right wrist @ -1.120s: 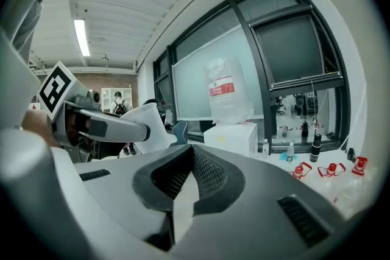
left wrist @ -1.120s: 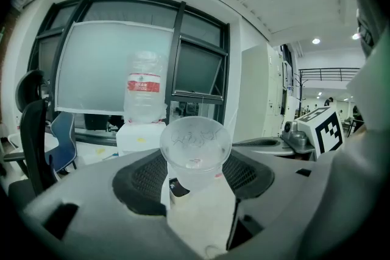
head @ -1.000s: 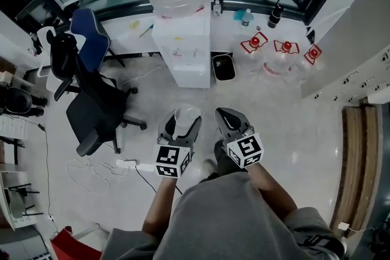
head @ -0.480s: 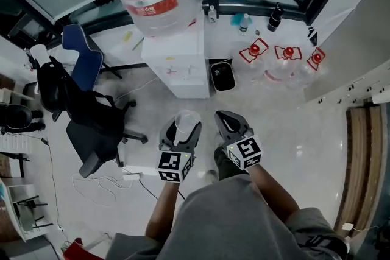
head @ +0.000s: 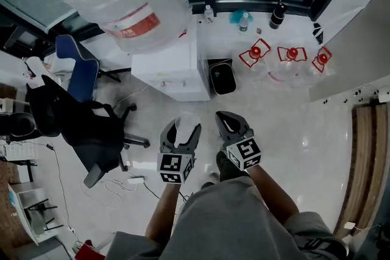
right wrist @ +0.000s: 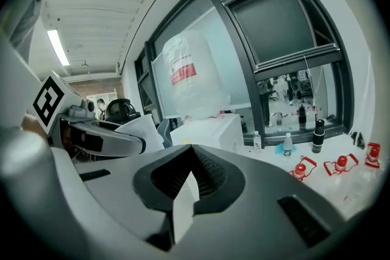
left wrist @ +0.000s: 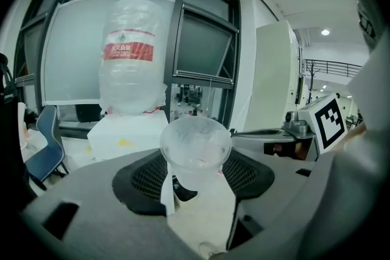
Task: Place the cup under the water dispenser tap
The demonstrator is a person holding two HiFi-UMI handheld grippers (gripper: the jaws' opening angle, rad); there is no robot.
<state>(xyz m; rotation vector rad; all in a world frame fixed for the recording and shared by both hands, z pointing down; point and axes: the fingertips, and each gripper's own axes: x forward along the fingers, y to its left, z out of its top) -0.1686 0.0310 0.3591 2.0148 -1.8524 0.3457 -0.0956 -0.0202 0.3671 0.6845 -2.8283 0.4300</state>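
A clear plastic cup (left wrist: 195,152) stands upright between the jaws of my left gripper (head: 181,131), which is shut on it. From the head view the cup (head: 186,123) shows above the floor, short of the white water dispenser (head: 167,67). A large bottle (head: 125,0) with a red label tops the dispenser. In the left gripper view the dispenser (left wrist: 125,134) stands ahead and to the left of the cup. My right gripper (head: 230,123) hangs beside the left one, shut and empty. From the right gripper view the dispenser (right wrist: 210,128) is straight ahead. Its taps cannot be made out.
A black office chair (head: 79,125) and a blue chair (head: 79,64) stand left of the dispenser, with a power strip and cables (head: 131,179) on the floor. A black bin (head: 220,77) sits at its right. Empty jugs with red caps (head: 259,55) lie further right.
Both grippers and the head have come nearer to the dispenser, which now looms larger and further left in the head view. The cup stays in the left gripper.
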